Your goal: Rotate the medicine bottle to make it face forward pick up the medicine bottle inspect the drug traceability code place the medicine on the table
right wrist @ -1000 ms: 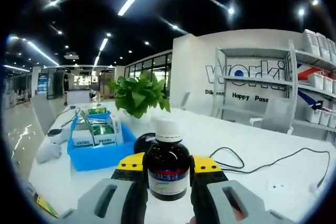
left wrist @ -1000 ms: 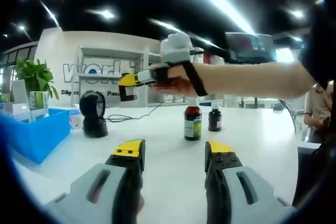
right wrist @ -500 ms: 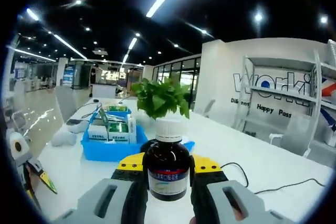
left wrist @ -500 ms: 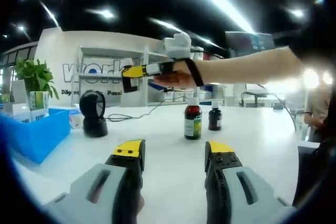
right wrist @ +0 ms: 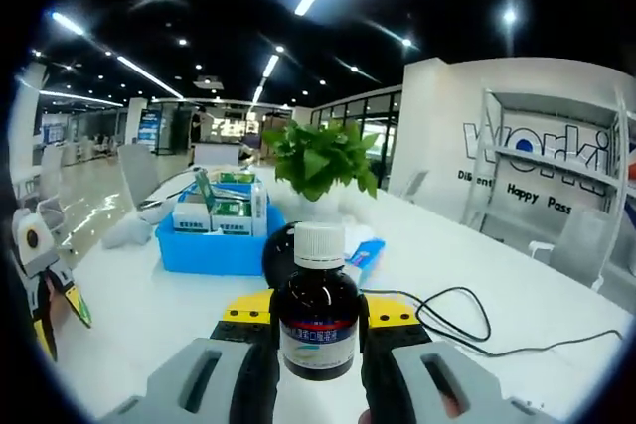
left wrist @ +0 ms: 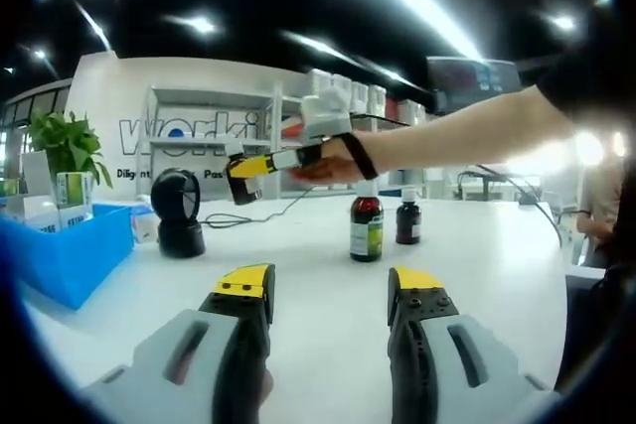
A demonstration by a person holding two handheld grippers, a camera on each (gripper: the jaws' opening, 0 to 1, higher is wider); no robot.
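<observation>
The right claw grips a brown medicine bottle with a white cap upright between its yellow-tipped jaws, raised above the white counter; beyond the bottle sit a blue bin of boxes, a potted plant and a black cable. The left claw hovers low over the counter with its jaws spread wide and nothing between them. Ahead of it stand two more dark bottles, and up to its front left the right claw carries the medicine bottle in the air, with a black scanner below it.
</observation>
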